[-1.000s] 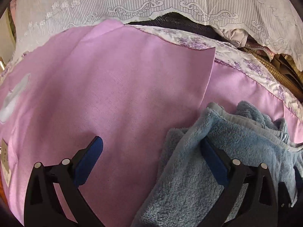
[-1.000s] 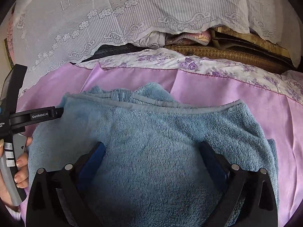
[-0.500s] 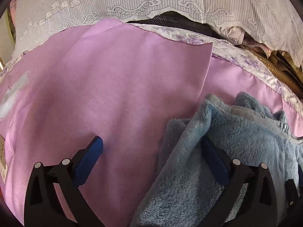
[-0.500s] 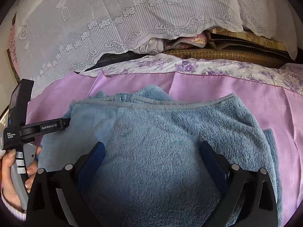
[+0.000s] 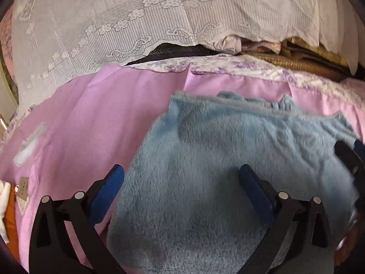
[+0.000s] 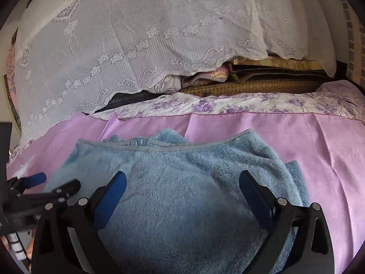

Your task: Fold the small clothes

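A fluffy blue fleece garment [image 5: 228,159] lies folded on the pink bedsheet [image 5: 91,125]; its grey trimmed edge and zipper face the far side. It also shows in the right wrist view [image 6: 182,182]. My left gripper [image 5: 182,189] is open and empty, hovering over the garment's left part. My right gripper [image 6: 182,194] is open and empty over the garment's middle. The left gripper shows at the left edge of the right wrist view [image 6: 41,187]. The right gripper shows blurred at the right edge of the left wrist view [image 5: 351,157].
A white lace curtain [image 6: 136,45] hangs behind the bed. A floral sheet border [image 6: 251,105] runs along the far edge, with stacked mats and bedding [image 6: 262,84] behind it. White patches [image 5: 27,148] and a tag [image 5: 22,189] lie at the sheet's left side.
My left gripper has swung right, from over the pink sheet to over the garment. My right gripper has drawn back and tilted up a little. Both stay open.
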Tool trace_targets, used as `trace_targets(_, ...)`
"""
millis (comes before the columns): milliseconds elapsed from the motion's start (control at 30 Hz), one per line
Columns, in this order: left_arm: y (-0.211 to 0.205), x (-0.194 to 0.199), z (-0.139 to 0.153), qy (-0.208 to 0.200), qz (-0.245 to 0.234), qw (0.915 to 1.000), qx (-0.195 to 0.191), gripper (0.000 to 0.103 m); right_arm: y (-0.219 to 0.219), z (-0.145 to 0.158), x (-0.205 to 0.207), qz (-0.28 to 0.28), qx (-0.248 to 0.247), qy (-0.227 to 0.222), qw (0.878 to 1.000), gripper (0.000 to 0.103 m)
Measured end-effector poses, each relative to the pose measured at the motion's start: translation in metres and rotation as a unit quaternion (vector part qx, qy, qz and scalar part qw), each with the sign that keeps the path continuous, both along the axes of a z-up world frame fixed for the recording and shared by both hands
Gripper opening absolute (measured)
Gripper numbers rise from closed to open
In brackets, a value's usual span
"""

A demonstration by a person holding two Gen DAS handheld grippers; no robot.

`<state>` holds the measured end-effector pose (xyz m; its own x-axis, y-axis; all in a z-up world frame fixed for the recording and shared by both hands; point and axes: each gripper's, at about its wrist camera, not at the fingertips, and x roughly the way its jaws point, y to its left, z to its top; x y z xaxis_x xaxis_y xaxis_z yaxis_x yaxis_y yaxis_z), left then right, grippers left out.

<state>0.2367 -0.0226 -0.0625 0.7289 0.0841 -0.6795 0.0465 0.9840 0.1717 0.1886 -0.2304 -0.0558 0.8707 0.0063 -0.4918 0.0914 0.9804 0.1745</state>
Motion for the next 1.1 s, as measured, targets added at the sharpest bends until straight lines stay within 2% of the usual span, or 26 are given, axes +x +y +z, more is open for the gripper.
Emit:
trace_targets(67, -0.008, -0.011, -0.005, -0.014, 0.005, 0.9992, 0.038, 0.098, -0.007, -0.002, -0.009, -0.008, 0.008, 0.007, 1.000, 0.099)
trace_targets(133, -0.007, -0.020, -0.001, -0.017, 0.006, 0.9989, 0.042, 0.098, -0.011, -0.005, -0.017, -0.007, 0.016, 0.022, 1.000, 0.099)
trace_targets(200, -0.001, -0.026, -0.003, -0.004, 0.008, 0.9996, 0.027, 0.098, -0.010, -0.008, -0.022, -0.004, 0.009, 0.038, 0.999, 0.099)
trace_targets(300, 0.014, -0.036, -0.005, 0.015, 0.017, 0.9997, -0.014, 0.099, 0.004, -0.015, -0.025, -0.001, -0.038, 0.080, 0.996, 0.100)
trace_targets(367, 0.021, -0.044, -0.006, 0.023, 0.019, 0.9989, -0.038, 0.099, 0.012, -0.016, -0.030, -0.002, -0.065, 0.087, 0.994, 0.100)
trace_targets(433, 0.024, -0.054, -0.007, 0.024, 0.019, 0.9985, -0.046, 0.099, 0.016, -0.017, -0.035, -0.002, -0.077, 0.092, 0.993, 0.100)
trace_targets(667, 0.011, -0.086, -0.012, 0.017, 0.009, 0.9997, 0.013, 0.098, 0.029, -0.023, -0.054, 0.001, -0.130, 0.117, 0.985, 0.100)
trace_targets(767, 0.010, -0.100, -0.008, 0.008, 0.006, 0.9998, 0.015, 0.098, 0.031, -0.023, -0.064, 0.003, -0.134, 0.116, 0.984, 0.100)
trace_targets(967, 0.005, -0.127, -0.002, -0.012, 0.000, 0.9997, 0.019, 0.098, 0.025, -0.023, -0.081, 0.015, -0.106, 0.118, 0.987, 0.100)
trace_targets(1100, 0.000, -0.142, 0.006, -0.036, -0.006, 0.9991, 0.023, 0.098, 0.029, -0.029, -0.076, 0.017, -0.114, 0.143, 0.983, 0.100)
